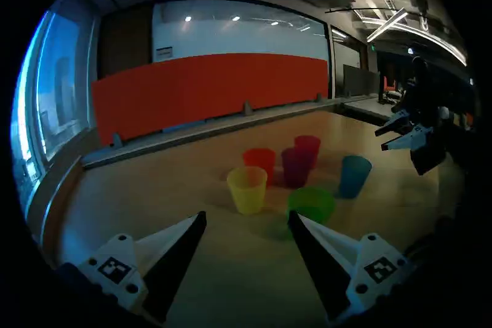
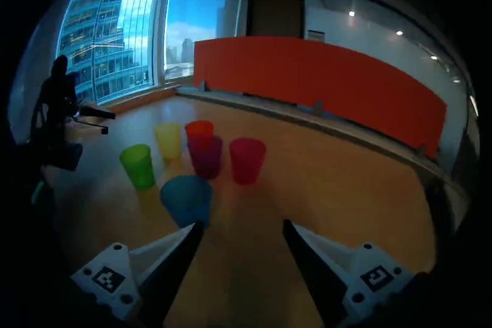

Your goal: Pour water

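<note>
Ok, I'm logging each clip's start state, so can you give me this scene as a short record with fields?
surface: wooden table
cups: six, upright, clustered: yellow cup, red cup, purple cup, magenta cup, blue cup, green cup
contents: cannot tell
left hand-held gripper: open, holding nothing, facing the yellow and green cups
right hand-held gripper: open, holding nothing, blue cup nearest
backdrop: orange partition, windows
</note>
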Demonstrator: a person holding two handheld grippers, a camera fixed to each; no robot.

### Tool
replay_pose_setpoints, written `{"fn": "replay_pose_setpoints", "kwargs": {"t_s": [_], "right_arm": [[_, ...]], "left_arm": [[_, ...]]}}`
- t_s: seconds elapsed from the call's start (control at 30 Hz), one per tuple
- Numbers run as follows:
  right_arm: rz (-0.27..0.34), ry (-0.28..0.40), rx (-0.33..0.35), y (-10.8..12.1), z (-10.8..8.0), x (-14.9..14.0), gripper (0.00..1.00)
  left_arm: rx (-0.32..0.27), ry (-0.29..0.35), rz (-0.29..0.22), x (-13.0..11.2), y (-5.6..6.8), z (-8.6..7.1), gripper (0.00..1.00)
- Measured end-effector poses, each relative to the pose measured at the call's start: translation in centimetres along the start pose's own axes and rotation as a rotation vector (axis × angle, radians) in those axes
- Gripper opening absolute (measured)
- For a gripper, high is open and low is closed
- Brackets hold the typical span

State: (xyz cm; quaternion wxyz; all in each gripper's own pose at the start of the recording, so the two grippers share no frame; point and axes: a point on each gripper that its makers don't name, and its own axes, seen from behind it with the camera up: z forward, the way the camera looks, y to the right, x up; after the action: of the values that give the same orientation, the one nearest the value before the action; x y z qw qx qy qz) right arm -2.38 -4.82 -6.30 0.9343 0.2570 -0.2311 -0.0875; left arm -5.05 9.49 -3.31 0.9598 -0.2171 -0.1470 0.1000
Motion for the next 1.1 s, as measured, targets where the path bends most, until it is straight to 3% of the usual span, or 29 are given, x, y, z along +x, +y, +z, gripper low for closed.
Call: {"fn": "replay_pose_setpoints", "kwargs": {"t_s": [0.4, 0.9, 1.1], "right_arm": [[0.04, 0.185, -0.182, 2.8, -0.4, 4.2, 1.0], [0.11, 0.379, -0.399, 5.9, -1.9, 7.2, 1.0], [0.123, 0.438, -0.467, 6.4, -2.7, 7.8, 1.0]], "left_arm": [[0.141, 0.134, -0.049, 2.6, -2.4, -0.6, 0.99], [0.272, 0.304, -0.045, 6.0, -4.6, -2.2, 0.99], [0.303, 0.35, -0.045, 7.0, -4.9, -2.5, 0.99]]}}
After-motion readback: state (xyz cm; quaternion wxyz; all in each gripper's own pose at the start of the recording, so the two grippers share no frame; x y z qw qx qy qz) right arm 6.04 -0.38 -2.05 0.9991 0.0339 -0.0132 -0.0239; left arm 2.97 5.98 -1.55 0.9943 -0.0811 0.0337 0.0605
